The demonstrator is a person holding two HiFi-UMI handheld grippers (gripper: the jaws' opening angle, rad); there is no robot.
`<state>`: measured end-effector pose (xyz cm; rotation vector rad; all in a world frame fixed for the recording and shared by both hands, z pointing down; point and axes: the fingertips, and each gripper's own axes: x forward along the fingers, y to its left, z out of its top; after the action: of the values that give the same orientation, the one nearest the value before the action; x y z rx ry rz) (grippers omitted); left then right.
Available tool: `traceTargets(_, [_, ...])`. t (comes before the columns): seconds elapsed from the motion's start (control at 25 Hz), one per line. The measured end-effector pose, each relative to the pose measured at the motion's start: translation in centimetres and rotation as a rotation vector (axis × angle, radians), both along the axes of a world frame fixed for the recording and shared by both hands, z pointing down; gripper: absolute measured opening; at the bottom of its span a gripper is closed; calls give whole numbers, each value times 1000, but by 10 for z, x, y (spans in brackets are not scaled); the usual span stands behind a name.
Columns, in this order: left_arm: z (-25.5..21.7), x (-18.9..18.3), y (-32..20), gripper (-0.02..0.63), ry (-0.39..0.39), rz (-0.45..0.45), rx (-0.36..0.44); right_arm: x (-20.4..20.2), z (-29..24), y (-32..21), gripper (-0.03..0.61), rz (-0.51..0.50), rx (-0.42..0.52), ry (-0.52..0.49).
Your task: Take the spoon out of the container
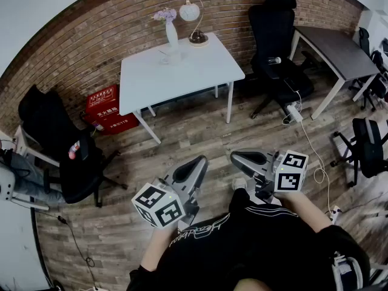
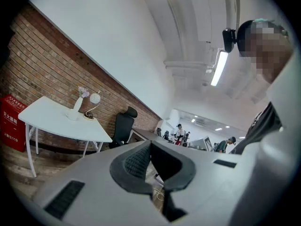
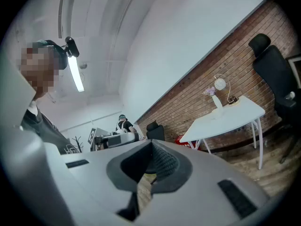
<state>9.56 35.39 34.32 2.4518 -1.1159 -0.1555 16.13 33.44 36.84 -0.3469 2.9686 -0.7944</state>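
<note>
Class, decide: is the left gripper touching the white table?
Apart. The head view shows the left gripper held over the wooden floor, with a wide stretch of boards between it and the white table.

place: office | evidence: black swivel chair (image 1: 274, 36); white table (image 1: 182, 71); grey desk (image 1: 339, 50); brick wall (image 1: 91, 59)

Table (image 1: 182, 71) ahead of me; vase (image 1: 171, 36) and lamp (image 1: 195, 18) on its far edge. Chair (image 1: 276, 44) right of it, box (image 1: 109, 110) left.
</note>
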Motion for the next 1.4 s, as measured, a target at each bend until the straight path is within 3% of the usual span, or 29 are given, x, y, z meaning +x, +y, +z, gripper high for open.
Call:
traceTargets(0.6, [-20,-11,9,5,-11,-47,21,-9,-19,10,-3,-52,39,-17])
traceTargets(0.84, [-14,-23,-11,5,-29,-86,8,-21,-9,-18,-3,-63,57,10])
traceTargets(1.08, [-1,-58,-64,5,-24,-141,-25,-53,-4,-74,-3,-98,40,-10])
traceTargets(1.4, [3,-93,-188,5,-29,-160,-51,-89,-2,-195,-3,-109,29,-25])
